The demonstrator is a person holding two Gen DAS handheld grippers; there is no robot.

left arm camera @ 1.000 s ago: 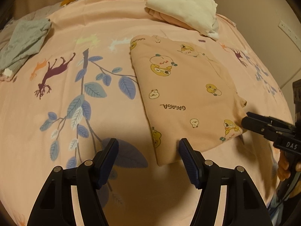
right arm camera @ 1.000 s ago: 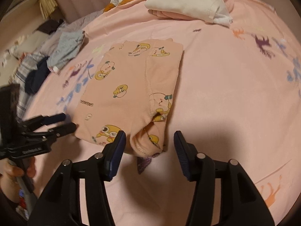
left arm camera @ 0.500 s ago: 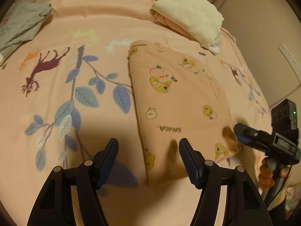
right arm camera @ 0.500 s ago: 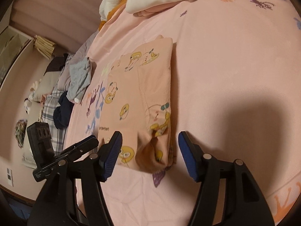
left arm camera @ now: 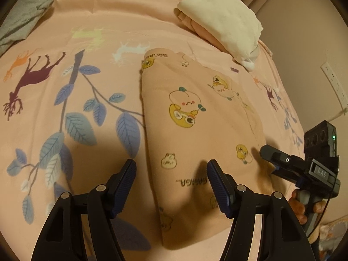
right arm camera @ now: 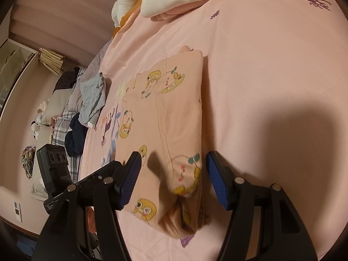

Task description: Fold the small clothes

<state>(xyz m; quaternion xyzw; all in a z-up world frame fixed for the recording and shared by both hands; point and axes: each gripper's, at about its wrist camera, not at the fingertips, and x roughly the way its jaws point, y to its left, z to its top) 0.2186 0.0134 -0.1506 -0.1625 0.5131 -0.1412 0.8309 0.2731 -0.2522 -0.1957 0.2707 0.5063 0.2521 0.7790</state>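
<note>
A peach garment with yellow cartoon prints [left arm camera: 195, 130] lies folded lengthwise on the pink bedsheet [left arm camera: 65, 43]. My left gripper [left arm camera: 171, 182] is open, its jaws straddling the garment's near left corner. My right gripper [right arm camera: 171, 176] is open over the garment's [right arm camera: 174, 113] near right corner, where a folded sleeve edge bunches up. The right gripper also shows in the left wrist view [left arm camera: 269, 154], at the garment's right edge. The left gripper shows in the right wrist view [right arm camera: 104, 171].
A cream and pink stack of folded clothes [left arm camera: 221, 19] sits at the far end of the bed. A grey garment [left arm camera: 19, 21] lies far left. More clothes [right arm camera: 74, 134] pile beyond the bed's edge. A wall [left arm camera: 304, 32] rises on the right.
Both grippers have moved forward and lower onto the garment's near end, each now straddling a near corner. Both stay open.
</note>
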